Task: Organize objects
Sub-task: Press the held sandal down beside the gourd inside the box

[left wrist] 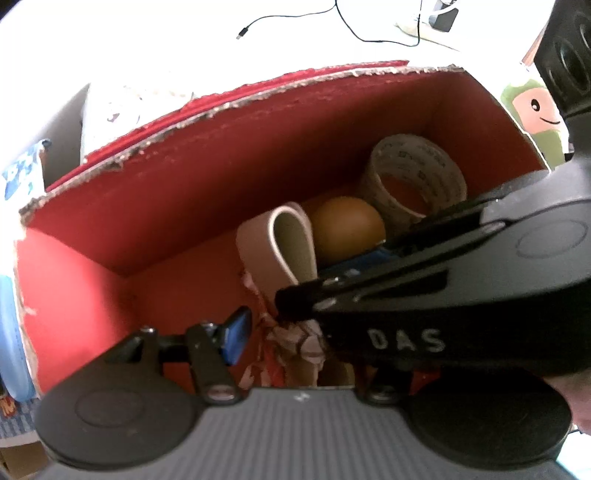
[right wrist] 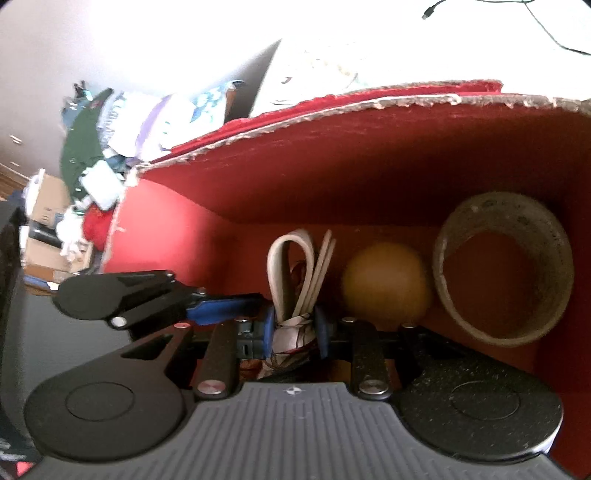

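A red cardboard box (left wrist: 207, 177) holds a tape roll (left wrist: 413, 177), a brown ball (left wrist: 347, 229) and a looped beige strap bundle (left wrist: 284, 243) tied with patterned cloth. In the right wrist view the box (right wrist: 369, 158) shows the tape roll (right wrist: 502, 269), the ball (right wrist: 386, 284) and the strap bundle (right wrist: 299, 273). My right gripper (right wrist: 295, 332) is shut on the bundle's cloth-wrapped end inside the box. My left gripper (left wrist: 295, 332) is open beside the bundle; its blue left finger (left wrist: 236, 332) shows, and the right gripper's body hides its right finger.
Black cables (left wrist: 354, 26) lie on the white surface behind the box. A cartoon-printed item (left wrist: 535, 118) stands at the right. A pile of clothes and packages (right wrist: 110, 155) lies left of the box. A speaker (left wrist: 569, 55) is at the far right.
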A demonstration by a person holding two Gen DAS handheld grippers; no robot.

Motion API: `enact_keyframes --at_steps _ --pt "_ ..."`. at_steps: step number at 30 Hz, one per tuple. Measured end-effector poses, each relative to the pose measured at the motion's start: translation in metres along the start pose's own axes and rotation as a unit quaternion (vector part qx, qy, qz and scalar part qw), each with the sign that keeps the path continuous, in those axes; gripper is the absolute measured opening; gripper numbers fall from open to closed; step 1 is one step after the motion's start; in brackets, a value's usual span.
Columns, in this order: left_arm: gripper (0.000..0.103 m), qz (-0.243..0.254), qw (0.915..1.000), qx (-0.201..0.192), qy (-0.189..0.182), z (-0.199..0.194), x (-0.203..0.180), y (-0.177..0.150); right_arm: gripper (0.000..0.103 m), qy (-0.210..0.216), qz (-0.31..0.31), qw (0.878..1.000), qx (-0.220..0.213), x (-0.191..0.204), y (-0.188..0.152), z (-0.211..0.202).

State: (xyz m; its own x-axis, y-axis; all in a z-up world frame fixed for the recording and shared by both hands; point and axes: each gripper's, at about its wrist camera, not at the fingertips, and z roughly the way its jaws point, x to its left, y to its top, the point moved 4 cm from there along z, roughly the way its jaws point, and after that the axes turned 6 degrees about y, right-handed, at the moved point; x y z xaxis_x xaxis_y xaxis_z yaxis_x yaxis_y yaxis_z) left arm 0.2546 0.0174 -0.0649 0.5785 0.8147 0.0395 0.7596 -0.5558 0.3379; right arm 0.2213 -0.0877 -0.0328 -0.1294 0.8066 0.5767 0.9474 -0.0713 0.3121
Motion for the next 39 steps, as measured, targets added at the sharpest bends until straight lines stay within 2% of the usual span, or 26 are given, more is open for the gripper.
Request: enact_keyframes --at_steps 5,8,13,17,26,32,39 --pt "0.061 0.004 1.0000 -0.002 -0.004 -0.002 -0.001 0.000 0.028 -0.007 0.046 0.999 0.009 -0.008 0.003 0.007" --pt "0.061 0.006 1.0000 -0.003 -0.006 -0.003 -0.001 0.000 0.028 0.018 0.042 0.999 0.012 -0.005 0.001 0.007" --pt "0.061 0.009 0.9999 -0.003 -0.010 -0.004 -0.001 -0.002 0.028 0.014 0.023 1.000 0.000 0.002 0.001 0.005" --pt "0.061 0.012 0.9998 0.003 -0.014 -0.001 -0.004 -0.002 0.028 0.010 0.049 0.999 0.008 -0.007 0.000 0.004" --pt "0.060 0.015 0.9995 0.020 -0.019 -0.001 -0.013 0.002 0.028 0.017 0.056 0.998 -0.016 -0.006 0.000 -0.002" --pt "0.062 0.027 0.9995 0.013 -0.006 -0.004 -0.023 0.004 0.027 0.024 0.075 0.996 -0.039 -0.011 0.000 -0.006" --pt "0.064 0.014 0.9997 0.006 -0.020 -0.008 -0.019 0.003 0.026 0.024 0.073 0.996 -0.042 -0.010 0.000 -0.007"
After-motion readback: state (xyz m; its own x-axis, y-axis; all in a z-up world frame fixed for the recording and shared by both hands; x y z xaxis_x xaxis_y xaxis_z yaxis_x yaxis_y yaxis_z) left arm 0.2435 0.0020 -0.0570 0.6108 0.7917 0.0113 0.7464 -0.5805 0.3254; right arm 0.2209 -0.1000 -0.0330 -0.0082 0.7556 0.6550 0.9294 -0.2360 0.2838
